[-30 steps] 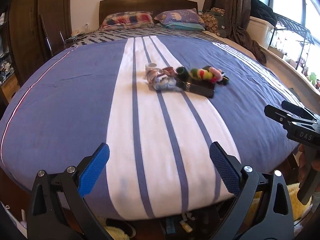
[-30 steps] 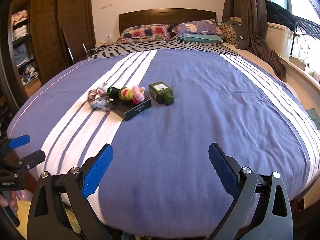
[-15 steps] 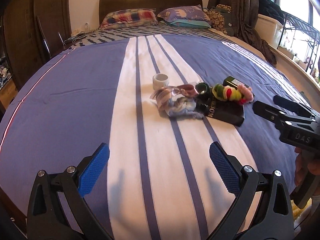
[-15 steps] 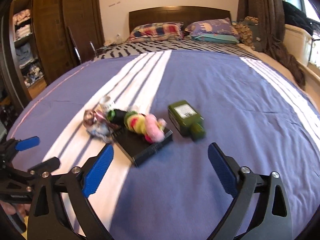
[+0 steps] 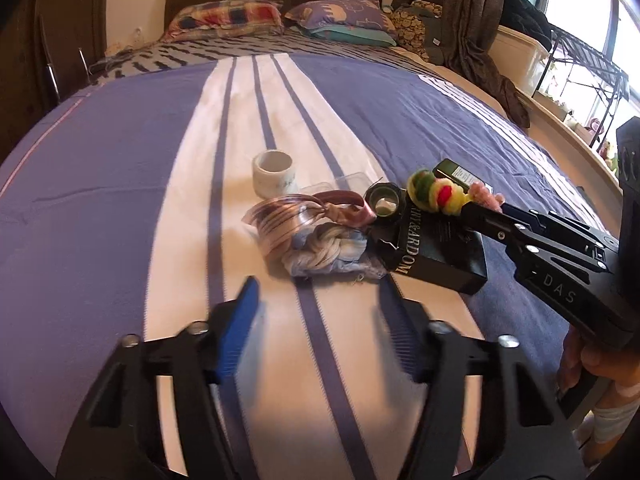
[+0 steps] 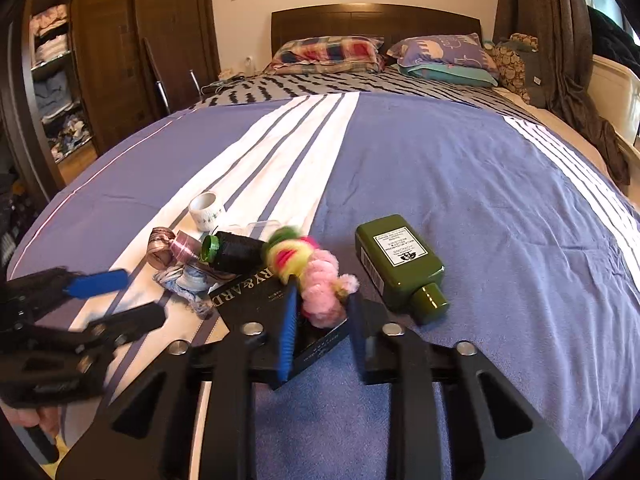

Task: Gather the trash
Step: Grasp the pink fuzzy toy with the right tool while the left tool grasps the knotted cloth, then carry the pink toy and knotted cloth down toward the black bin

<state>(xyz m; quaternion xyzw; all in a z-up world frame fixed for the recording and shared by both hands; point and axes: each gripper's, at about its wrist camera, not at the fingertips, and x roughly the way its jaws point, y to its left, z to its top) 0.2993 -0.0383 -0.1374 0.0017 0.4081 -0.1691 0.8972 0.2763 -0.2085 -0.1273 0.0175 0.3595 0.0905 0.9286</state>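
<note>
A heap of items lies on the striped bedspread [image 5: 120, 168]: a white paper cup [image 5: 274, 173], a crumpled wrapper with pink ribbon [image 5: 296, 216], a blue-white knotted rag [image 5: 326, 252], a black jar [image 6: 234, 255], a black box [image 5: 436, 248], a fuzzy pink-yellow-green toy [image 6: 316, 276] and a green bottle [image 6: 400, 264]. My left gripper [image 5: 316, 312] is open just short of the rag. My right gripper [image 6: 322, 312] has its jaws narrowed around the toy's pink end, a small gap showing; it also shows in the left wrist view [image 5: 476, 210].
Pillows [image 6: 328, 54] and a headboard lie at the far end. A dark wardrobe [image 6: 104, 48] stands at the left, curtains [image 5: 468, 12] and a rack [image 5: 580, 68] at the right. My left gripper shows at the left of the right wrist view [image 6: 116, 300].
Both grippers moved forward to the heap. Both have narrowed their jaws, the right one around the pink end of the fuzzy toy.
</note>
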